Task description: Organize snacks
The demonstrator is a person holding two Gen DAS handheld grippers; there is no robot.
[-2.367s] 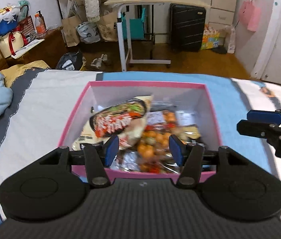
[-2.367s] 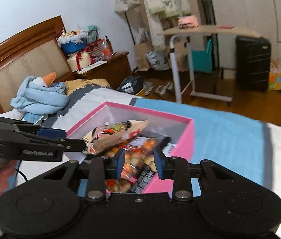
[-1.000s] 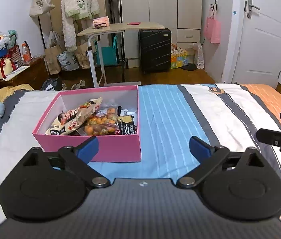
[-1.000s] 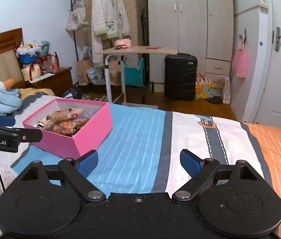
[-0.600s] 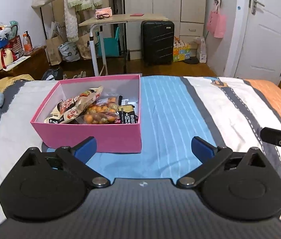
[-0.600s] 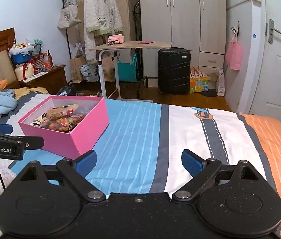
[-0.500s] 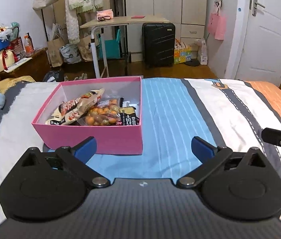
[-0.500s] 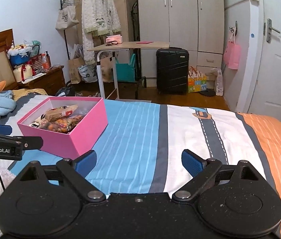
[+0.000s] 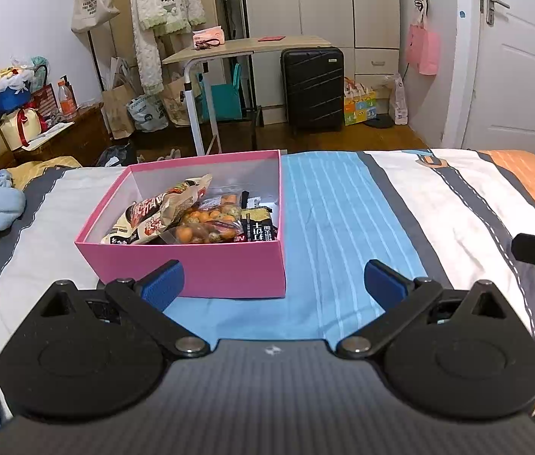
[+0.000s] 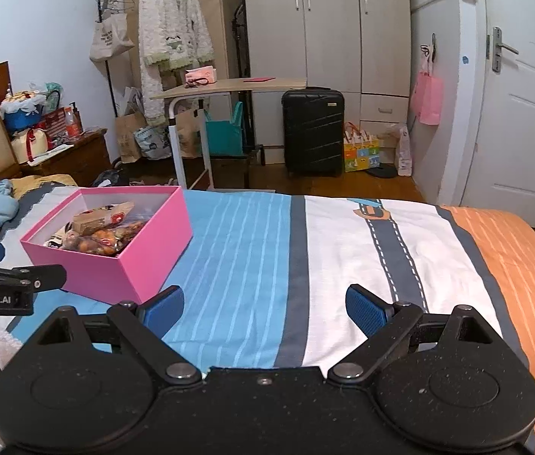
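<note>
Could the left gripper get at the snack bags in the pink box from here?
Probably yes. The left gripper is open and empty, the pink box sits just ahead of it with no lid, and the snack bags lie uncovered on top.

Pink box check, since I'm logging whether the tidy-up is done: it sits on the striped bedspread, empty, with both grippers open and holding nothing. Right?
Not quite: the pink box is not empty. The left wrist view shows snack packets inside it. The rest holds: it sits on the striped bedspread, and the left gripper and right gripper are open, holding nothing.
</note>
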